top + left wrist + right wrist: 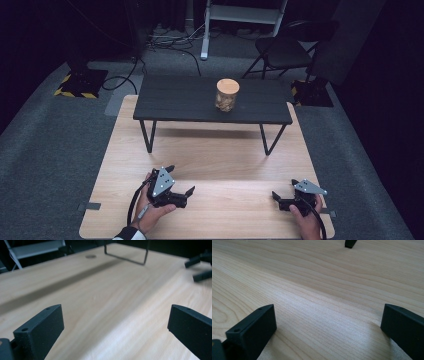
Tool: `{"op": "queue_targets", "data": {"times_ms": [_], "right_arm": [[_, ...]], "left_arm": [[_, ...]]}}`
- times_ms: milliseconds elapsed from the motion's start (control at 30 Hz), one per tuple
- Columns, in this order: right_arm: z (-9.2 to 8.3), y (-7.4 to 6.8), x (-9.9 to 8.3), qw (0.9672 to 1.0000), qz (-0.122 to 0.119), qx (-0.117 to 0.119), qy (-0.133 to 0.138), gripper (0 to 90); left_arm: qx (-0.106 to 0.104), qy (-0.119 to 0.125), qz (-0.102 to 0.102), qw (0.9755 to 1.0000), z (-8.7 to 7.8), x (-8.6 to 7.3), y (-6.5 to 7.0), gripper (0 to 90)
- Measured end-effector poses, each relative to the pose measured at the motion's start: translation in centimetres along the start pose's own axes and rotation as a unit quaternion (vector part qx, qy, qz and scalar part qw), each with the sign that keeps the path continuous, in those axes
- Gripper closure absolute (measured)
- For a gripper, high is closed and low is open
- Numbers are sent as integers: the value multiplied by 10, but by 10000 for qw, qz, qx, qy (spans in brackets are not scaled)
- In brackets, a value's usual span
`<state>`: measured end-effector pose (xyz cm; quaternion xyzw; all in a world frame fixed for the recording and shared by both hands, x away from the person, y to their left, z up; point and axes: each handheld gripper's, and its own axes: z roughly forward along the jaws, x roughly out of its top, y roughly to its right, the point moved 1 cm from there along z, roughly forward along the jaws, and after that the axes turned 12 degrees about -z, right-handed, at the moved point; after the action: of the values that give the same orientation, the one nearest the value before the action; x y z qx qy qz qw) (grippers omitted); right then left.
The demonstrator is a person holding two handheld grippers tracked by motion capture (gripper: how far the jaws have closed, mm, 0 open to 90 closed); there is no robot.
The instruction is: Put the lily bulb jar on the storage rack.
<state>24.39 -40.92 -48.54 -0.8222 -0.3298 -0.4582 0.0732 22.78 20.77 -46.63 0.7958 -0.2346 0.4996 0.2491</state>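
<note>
Wooden table (210, 150), jar (227, 94) on black bench (175, 102)
Your left gripper (179, 192) and right gripper (281, 196) gape empty; jar stands ahead, slightly nearer your right

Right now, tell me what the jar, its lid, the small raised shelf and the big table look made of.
Jar: clear, likely glass or plastic; pale brownish contents show through the wall.
Lid: tan and matte, looks like cork or light wood.
Small raised shelf: dark matte slats, perhaps painted wood, on thin black legs, probably metal.
Big table: pale wood or wood-look laminate; grain lines run across it.
</note>
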Motion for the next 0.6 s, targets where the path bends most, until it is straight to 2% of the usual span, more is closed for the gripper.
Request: {"op": "queue_targets", "data": {"times_ms": [67, 133, 233, 300, 400, 533, 600], "right_arm": [[0, 0, 0, 10000, -1, 3, 0, 0], [0, 0, 0, 10000, -4, 6, 0, 0], [0, 0, 0, 10000, -4, 8, 0, 0], [0, 0, 0, 10000, -3, 7, 0, 0], [0, 0, 0, 10000, -2, 7, -1, 0], [0, 0, 0, 10000, -3, 9, 0, 0], [0, 0, 0, 10000, -4, 10, 1, 0]], "left_arm": [[-149, -168, 17, 9997, 1, -4, -5, 5], [-29, -257, -7, 9997, 3, -8, -2, 7], [10, -391, -102, 9992, 5, -14, -4, 6], [121, -522, 3, 9986, 7, -15, -1, 8], [104, -558, -51, 9984, 7, -21, -2, 7], [183, -714, -26, 9973, 11, -27, -2, 9], [187, -682, -10, 9975, 10, -27, -2, 17]]}}
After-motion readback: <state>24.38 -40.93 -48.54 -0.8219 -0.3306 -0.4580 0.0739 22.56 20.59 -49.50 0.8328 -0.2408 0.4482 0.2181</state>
